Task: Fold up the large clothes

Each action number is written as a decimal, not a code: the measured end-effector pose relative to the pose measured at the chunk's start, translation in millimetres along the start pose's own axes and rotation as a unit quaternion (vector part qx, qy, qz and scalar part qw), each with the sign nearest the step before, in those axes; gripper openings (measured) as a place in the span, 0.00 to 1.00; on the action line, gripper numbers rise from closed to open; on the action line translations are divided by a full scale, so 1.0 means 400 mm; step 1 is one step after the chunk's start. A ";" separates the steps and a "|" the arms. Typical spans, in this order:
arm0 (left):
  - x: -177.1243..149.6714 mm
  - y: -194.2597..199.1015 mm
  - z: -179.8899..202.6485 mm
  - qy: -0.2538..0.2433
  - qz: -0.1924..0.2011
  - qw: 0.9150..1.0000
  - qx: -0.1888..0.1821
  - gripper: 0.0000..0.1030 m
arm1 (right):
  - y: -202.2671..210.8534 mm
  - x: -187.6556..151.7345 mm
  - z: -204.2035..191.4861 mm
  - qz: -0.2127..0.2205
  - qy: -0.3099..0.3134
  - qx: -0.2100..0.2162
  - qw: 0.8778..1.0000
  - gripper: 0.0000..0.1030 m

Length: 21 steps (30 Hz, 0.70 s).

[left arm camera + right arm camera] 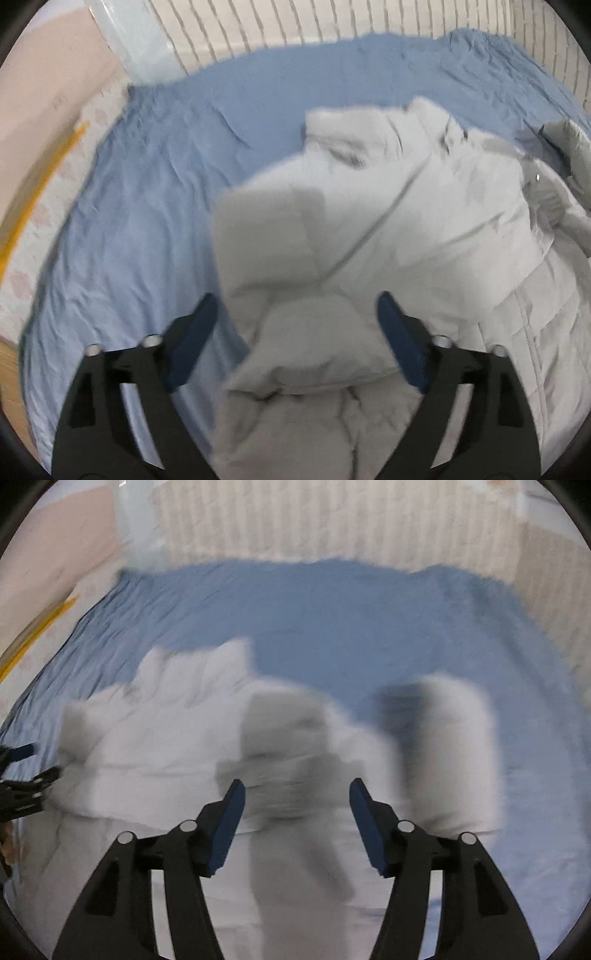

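Lay crumpled on the blue bed sheet: a white padded jacket, quilted, bunched rather than spread flat, with one puffy part, probably a sleeve, standing apart on the right. Hovered over it with jaws spread and nothing between them: the left gripper, poised above a raised fold. Likewise released and empty: the right gripper, above the jacket's middle; heavy blur there, so the exact layer underneath could not be told.

Risks judged from here: pinching only the slippery outer shell and losing it on the lift; catching two layers at once, or the sheet along with the jacket, and dragging the bedding into wrinkles; folding over trapped bulk, so that the padding would spring the fold back open. Likely cause in each case: the garment's loft and the uneven heap.

Around: a ribbed pale headboard behind the bed, a yellow strip at the far left edge. Nothing else on the sheet near the jacket; the other gripper's black frame close at the left of the right wrist view, a possible collision point.
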State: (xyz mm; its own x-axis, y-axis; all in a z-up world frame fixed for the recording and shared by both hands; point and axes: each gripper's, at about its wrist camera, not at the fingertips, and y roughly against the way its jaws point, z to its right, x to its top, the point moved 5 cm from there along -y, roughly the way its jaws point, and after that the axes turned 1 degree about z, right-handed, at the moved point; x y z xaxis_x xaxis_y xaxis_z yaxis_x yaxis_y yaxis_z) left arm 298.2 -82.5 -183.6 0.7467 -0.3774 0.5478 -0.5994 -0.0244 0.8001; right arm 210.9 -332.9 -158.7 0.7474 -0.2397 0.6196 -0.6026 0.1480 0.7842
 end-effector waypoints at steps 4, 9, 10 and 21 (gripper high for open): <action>0.042 0.012 -0.049 0.022 0.008 1.000 -0.003 0.96 | 0.026 0.010 0.242 0.000 -0.068 -0.079 0.995 0.71; 0.057 -0.037 -0.119 0.042 0.003 0.999 0.014 0.96 | -0.027 -0.017 0.492 -0.033 -0.156 -0.115 0.981 0.71; 0.068 -0.057 -0.115 0.047 0.002 0.999 0.017 0.96 | -0.046 -0.016 0.526 -0.037 -0.165 -0.117 0.978 0.71; 0.023 -0.091 -0.115 0.043 -0.019 0.999 0.020 0.97 | -0.332 -0.031 0.520 -0.089 -0.289 0.024 0.953 0.79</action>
State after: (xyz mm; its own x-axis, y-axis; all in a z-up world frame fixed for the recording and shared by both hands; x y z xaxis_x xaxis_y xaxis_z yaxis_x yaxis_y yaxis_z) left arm 340.3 -42.4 -196.6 0.7900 -0.2953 0.5373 -0.5797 -0.0744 0.8115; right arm 223.6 -549.2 -277.5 0.5682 -0.7473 0.3445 -0.5040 0.0148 0.8636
